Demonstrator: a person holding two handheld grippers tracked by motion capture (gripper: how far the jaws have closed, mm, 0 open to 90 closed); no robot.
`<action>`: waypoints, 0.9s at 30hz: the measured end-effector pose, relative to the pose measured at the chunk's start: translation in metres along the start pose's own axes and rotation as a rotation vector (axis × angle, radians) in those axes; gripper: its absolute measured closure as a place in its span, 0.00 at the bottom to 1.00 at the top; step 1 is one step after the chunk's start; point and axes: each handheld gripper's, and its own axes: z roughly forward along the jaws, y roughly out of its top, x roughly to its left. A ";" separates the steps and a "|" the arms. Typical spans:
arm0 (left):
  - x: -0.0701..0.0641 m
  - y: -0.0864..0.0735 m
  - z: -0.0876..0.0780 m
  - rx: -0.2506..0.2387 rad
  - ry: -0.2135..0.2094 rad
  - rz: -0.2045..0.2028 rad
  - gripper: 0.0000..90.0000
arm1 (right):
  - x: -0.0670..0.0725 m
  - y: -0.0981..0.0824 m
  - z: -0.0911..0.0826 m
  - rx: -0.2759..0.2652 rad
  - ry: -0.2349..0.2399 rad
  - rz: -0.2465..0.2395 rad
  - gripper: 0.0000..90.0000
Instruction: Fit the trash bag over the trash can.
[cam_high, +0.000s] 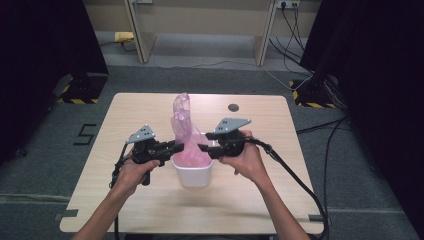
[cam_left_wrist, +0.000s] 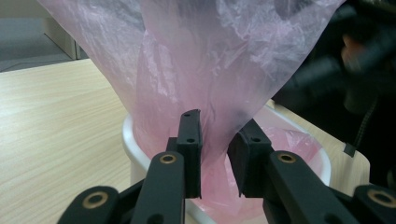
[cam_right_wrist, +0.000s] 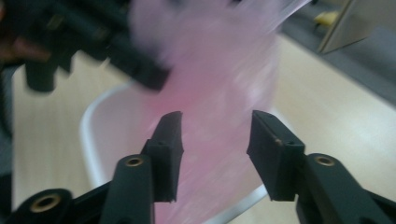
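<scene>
A thin pink plastic bag (cam_high: 184, 131) stands up out of a small white bin (cam_high: 193, 175) near the middle of the worktop (cam_high: 125, 200). The bottom of the bag sits inside the bin and the top sticks up high above it.

The left hand-held gripper (cam_high: 179, 147) comes in from the left side of the bin. In the left gripper view its two black jaws pinch a bunched fold of the pink bag just above the white rim.

The right hand-held gripper (cam_high: 203, 141) comes in from the right side, just across the bag from the left one. In the right gripper view its jaws are spread apart. The pink bag is in front of them and looks blurry, and I cannot see the pads pressing on it.

The two grippers are close to each other, with the bag between them.

A small dark round hole (cam_high: 233, 107) is in the worktop behind the bin, well away from the grippers. Cables (cam_high: 300, 170) trail off to the right.
</scene>
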 end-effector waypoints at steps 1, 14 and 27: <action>0.000 0.000 0.000 0.004 -0.004 0.002 0.82 | -0.013 0.009 0.002 -0.047 -0.015 0.033 0.57; 0.002 -0.002 0.000 0.019 -0.012 0.016 0.73 | -0.039 0.026 0.063 0.014 0.086 0.124 0.77; -0.014 0.016 -0.019 -0.007 0.066 0.080 0.29 | -0.008 -0.002 0.026 0.021 0.005 -0.044 0.90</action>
